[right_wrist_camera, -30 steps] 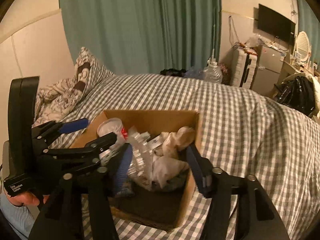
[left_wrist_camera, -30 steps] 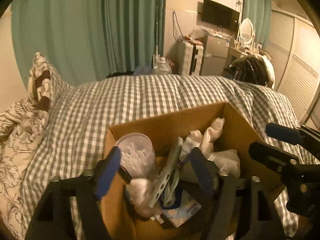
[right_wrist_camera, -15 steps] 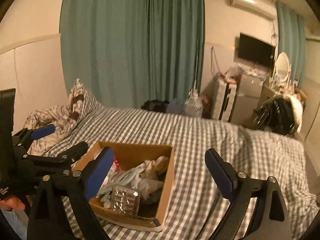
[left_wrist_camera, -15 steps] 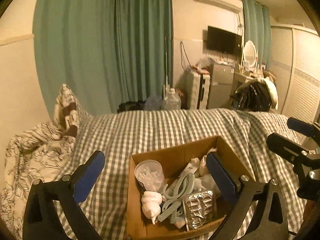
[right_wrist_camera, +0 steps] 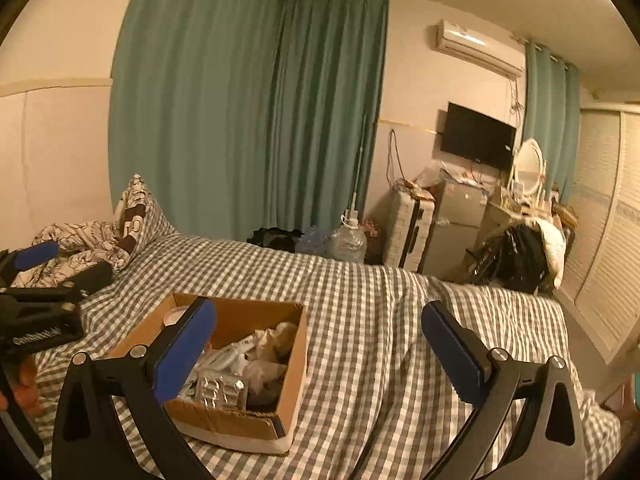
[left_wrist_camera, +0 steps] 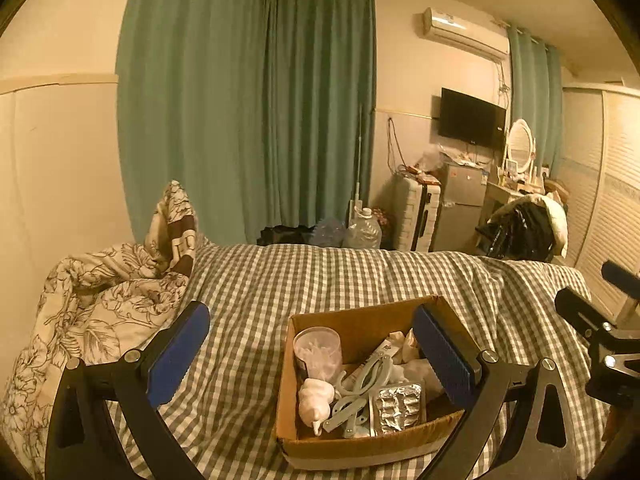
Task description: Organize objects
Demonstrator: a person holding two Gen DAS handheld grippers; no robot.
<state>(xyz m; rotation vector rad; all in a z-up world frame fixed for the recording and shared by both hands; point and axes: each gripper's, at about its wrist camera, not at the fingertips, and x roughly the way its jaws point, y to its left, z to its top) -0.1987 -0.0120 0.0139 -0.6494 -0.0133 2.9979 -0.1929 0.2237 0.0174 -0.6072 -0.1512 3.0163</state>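
An open cardboard box [left_wrist_camera: 360, 446] sits on the checked bedspread [left_wrist_camera: 256, 280]. It holds a clear plastic cup [left_wrist_camera: 318, 350], a white squeeze bottle [left_wrist_camera: 314, 400], a pale green clip tool [left_wrist_camera: 360, 384], a silver blister pack [left_wrist_camera: 396, 402] and crumpled white items. My left gripper [left_wrist_camera: 310, 354] is open and empty, raised above and in front of the box. My right gripper [right_wrist_camera: 320, 350] is open and empty, to the right of the box [right_wrist_camera: 240, 424], where the blister pack [right_wrist_camera: 220, 390] also shows.
A floral duvet and pillow [left_wrist_camera: 120, 280] lie bunched at the bed's left. Green curtains [left_wrist_camera: 248, 120] hang behind. A water jug [left_wrist_camera: 362, 232], suitcase [left_wrist_camera: 416, 216], small fridge [left_wrist_camera: 460, 200] and black bag [left_wrist_camera: 520, 232] stand beyond the bed's far edge.
Both grippers have opened wide and pulled up and back from inside the box. The blister pack now lies in the box.
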